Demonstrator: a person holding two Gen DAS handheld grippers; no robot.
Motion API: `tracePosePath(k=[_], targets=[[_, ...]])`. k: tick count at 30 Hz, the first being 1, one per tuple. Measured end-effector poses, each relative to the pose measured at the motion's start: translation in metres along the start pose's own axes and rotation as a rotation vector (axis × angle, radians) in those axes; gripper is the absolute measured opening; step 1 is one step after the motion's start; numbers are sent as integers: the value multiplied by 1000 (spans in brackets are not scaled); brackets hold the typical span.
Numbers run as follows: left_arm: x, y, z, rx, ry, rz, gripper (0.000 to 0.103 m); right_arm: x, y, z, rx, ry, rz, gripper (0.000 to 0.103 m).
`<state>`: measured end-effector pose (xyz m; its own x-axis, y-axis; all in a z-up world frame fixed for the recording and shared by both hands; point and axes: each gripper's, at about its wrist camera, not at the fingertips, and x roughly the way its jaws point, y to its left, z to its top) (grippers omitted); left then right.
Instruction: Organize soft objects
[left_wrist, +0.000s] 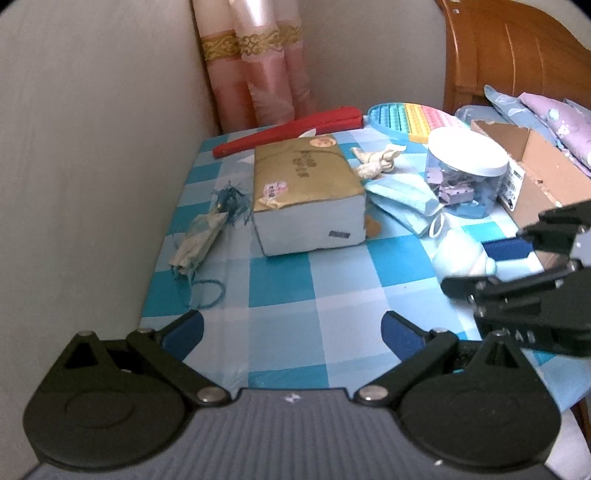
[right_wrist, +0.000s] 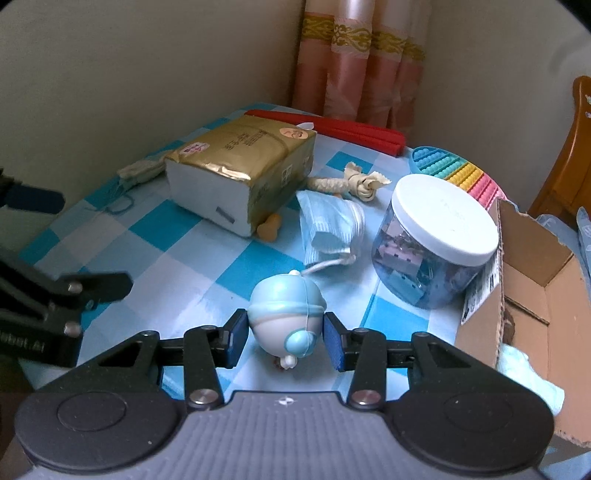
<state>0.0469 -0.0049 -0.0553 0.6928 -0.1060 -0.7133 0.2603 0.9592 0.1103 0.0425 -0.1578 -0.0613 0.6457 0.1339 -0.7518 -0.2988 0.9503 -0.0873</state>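
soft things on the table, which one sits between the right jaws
The pale blue toy figure; the folded blue mask and knotted cloth lie farther back.

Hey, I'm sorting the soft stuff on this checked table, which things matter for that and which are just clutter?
Likely for the job: blue toy held by the right gripper, face mask, knotted cloth, cardboard box.
Just lying about: lidded jar, bubble-pop mat, red fan, tissue pack.
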Motion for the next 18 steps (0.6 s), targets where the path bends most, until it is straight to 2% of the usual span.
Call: tracePosePath(k=[6, 14, 16, 18], targets=[[-4, -3, 8, -15, -12, -20, 102, -8, -6, -10, -9, 3, 11, 49], [-8, -27, 37, 3, -67, -128, 101, -13, -13, -20, -24, -22, 34, 50], [-7, -36, 44, 13, -79, -145, 99, -13, -16, -22, -18, -31, 47, 53], [-6, -47, 50, 36, -90, -155, 99, -14, -18, -23, -25, -37, 57, 66]])
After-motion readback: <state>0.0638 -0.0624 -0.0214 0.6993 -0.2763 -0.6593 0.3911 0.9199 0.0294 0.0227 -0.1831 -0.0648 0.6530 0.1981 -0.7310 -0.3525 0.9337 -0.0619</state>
